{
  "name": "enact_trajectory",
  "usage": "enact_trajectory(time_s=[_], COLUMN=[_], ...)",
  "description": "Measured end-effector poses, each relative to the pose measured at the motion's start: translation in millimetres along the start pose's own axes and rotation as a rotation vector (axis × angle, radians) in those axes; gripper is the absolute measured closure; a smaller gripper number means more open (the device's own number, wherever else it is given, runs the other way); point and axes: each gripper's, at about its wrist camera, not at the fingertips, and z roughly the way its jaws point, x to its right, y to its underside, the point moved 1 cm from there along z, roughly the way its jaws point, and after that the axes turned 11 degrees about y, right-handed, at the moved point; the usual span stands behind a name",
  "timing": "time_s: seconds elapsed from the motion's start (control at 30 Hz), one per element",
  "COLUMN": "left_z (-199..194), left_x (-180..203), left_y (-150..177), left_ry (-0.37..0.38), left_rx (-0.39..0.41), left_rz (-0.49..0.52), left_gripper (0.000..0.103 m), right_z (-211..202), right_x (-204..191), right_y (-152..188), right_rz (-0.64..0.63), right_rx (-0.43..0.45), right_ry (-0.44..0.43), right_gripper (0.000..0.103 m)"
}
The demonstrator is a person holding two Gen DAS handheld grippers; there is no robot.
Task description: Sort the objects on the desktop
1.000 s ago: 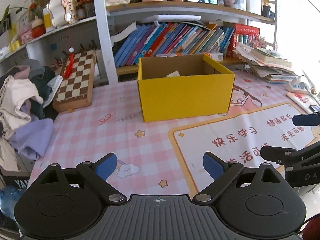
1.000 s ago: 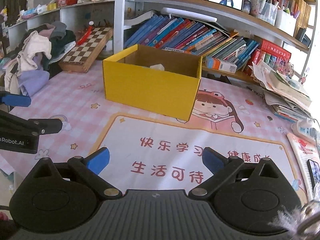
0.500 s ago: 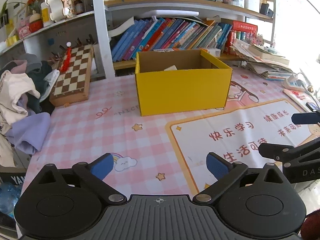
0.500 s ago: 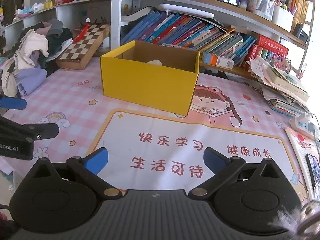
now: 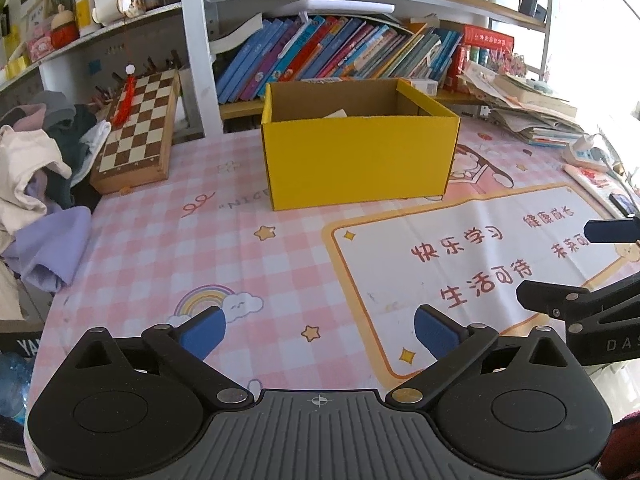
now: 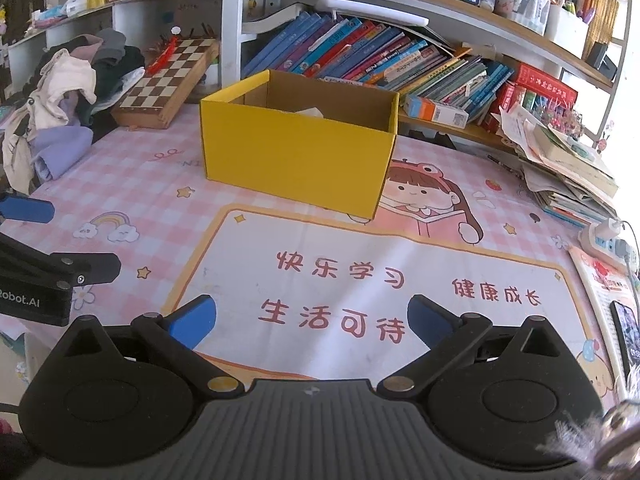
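An open yellow cardboard box (image 5: 360, 160) (image 6: 296, 156) stands on the pink checked desk mat (image 5: 160, 248), with a pale object showing just above its near wall inside. My left gripper (image 5: 318, 330) hovers over the mat in front of the box, open wide, nothing between its blue pads. My right gripper (image 6: 310, 320) is also open and empty, over the white panel with red characters (image 6: 360, 300). Each gripper's dark finger shows at the edge of the other's view.
A wooden chessboard (image 5: 138, 132) leans at the back left beside a heap of clothes (image 5: 36, 168). Shelves of books (image 5: 340, 56) run behind the box. Stacked papers (image 6: 568, 168), a power strip (image 6: 608, 236) and a phone (image 6: 626, 332) lie at the right.
The left gripper's pads have spread slightly wider. Both views have tilted a little, so the box sits lower in the frame; nothing on the desk has moved.
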Motion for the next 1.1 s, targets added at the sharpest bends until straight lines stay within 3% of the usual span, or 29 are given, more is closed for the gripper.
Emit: enact_trajectory(time_s=[0.4, 1.1], left_z=[1, 5], left_x=[4, 14], left_y=[0, -5], left_ry=[-0.021, 0.005], left_rx=[-0.008, -0.007], left_rz=[0.013, 0.044], left_gripper=[0.000, 0.000], right_z=[1, 0], right_x=[-1, 8], right_y=[1, 2], right_rz=[-0.013, -0.001], right_rx=[-0.005, 0.000], right_ry=[-0.009, 0.011], right_gripper=[0.000, 0.000])
